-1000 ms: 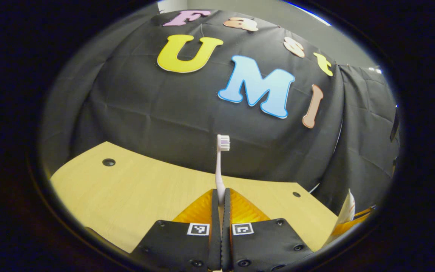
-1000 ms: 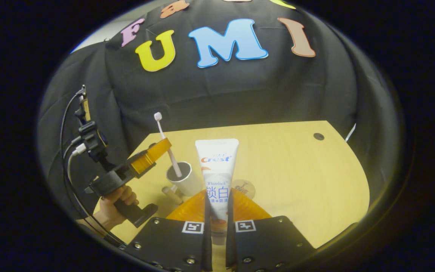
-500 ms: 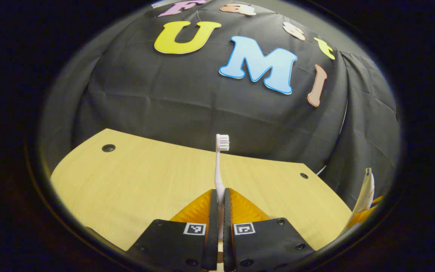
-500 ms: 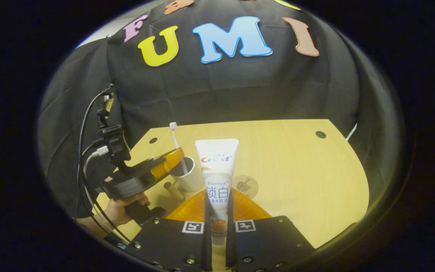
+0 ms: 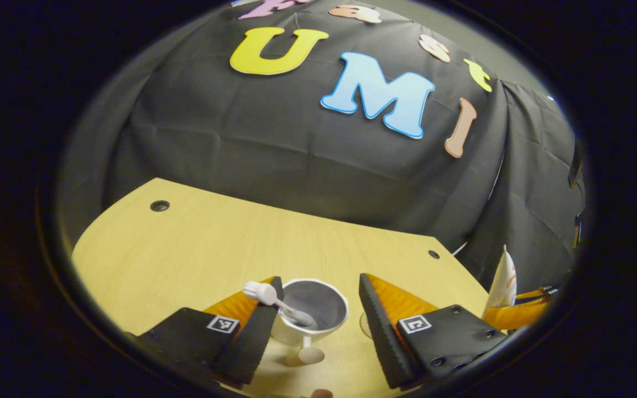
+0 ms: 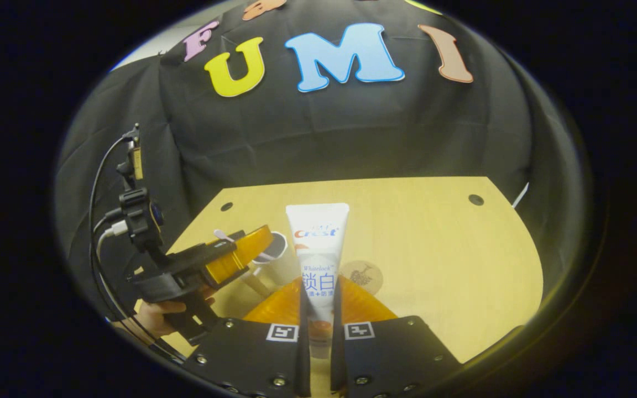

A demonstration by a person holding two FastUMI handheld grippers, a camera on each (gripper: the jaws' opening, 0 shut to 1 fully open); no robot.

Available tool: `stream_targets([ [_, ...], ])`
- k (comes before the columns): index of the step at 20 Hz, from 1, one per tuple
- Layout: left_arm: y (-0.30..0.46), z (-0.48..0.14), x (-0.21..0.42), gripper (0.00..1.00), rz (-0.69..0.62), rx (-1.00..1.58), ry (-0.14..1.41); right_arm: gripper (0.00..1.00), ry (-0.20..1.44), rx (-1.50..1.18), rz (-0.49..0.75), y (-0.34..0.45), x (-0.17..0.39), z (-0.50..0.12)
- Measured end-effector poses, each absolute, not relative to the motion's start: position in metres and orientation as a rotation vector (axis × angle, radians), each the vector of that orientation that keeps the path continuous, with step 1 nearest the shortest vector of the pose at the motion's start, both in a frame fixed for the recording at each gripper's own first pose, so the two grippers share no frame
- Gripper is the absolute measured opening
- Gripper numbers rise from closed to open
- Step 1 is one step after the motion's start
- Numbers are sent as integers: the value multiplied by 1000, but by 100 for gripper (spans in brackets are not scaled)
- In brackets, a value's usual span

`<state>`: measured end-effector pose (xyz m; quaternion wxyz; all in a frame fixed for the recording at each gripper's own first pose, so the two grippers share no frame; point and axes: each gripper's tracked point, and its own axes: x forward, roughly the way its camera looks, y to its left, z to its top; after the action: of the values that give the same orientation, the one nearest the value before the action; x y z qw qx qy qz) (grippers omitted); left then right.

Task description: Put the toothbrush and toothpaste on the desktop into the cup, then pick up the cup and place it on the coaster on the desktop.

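A white cup [image 5: 318,323] stands on the wooden desktop [image 5: 186,249] between the spread fingers of my left gripper [image 5: 319,279], which is open. The pale toothbrush [image 5: 274,298] leans inside the cup, its head resting over the rim toward the left finger [image 5: 252,326]. My right gripper [image 6: 318,283] is shut on the white toothpaste tube [image 6: 318,243], holding it upright above the desktop. In the right gripper view the cup [image 6: 278,264] sits just left of the tube, partly behind the left gripper [image 6: 235,254]. The round coaster [image 6: 365,275] lies right of the cup.
A hand [image 6: 158,315] holds the left gripper's grip, with cables looping up behind it. The cup's short wooden handle [image 5: 308,354] points toward me. The tube [image 5: 504,276] shows at the right edge of the left gripper view. Small holes [image 6: 475,199] mark the desktop's far corners.
My left gripper has opened and let go of the toothbrush, which dropped into the cup and now leans there. The left gripper tipped downward over the cup. The right gripper kept holding the tube.
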<state>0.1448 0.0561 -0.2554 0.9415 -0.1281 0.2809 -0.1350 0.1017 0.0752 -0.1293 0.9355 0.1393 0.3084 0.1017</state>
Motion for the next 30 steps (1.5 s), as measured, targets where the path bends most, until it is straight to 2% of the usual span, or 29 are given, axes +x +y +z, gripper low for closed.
stream_targets([
  [6,75,-244,131,91,-239,-235,584,15,552,273,280,100,140,-107],
  [8,82,-239,125,99,-233,-225,584,16,525,280,308,112,155,-99],
  [9,85,-237,123,90,-233,-219,582,16,509,284,324,118,163,-94],
  [13,92,-227,114,90,-231,-220,582,15,442,302,365,143,199,-84],
  [14,92,-227,112,99,-232,-227,585,15,428,311,375,150,205,-82],
  [15,94,-226,108,95,-232,-236,586,15,414,322,384,157,211,-80],
  [16,94,-226,106,99,-231,-245,589,16,403,332,393,163,217,-81],
  [19,94,-225,98,99,-231,-287,596,15,385,341,417,179,230,-84],
  [20,95,-225,94,90,-230,-301,603,15,378,332,421,184,235,-86],
  [21,97,-227,91,90,-227,-311,611,15,365,321,423,187,240,-88],
  [22,99,-230,87,95,-226,-321,618,15,353,306,420,191,244,-91],
  [24,104,-234,79,95,-226,-329,634,15,347,276,415,194,252,-101],
  [25,107,-236,75,99,-221,-328,639,15,347,260,416,196,254,-106],
  [27,115,-240,71,91,-215,-333,653,16,344,211,416,204,255,-118],
  [28,118,-241,69,99,-214,-338,660,15,345,186,405,204,256,-122],
  [29,120,-241,67,99,-214,-340,665,16,348,165,394,204,257,-126],
  [30,122,-241,67,95,-212,-341,665,16,352,154,396,206,253,-129],
])
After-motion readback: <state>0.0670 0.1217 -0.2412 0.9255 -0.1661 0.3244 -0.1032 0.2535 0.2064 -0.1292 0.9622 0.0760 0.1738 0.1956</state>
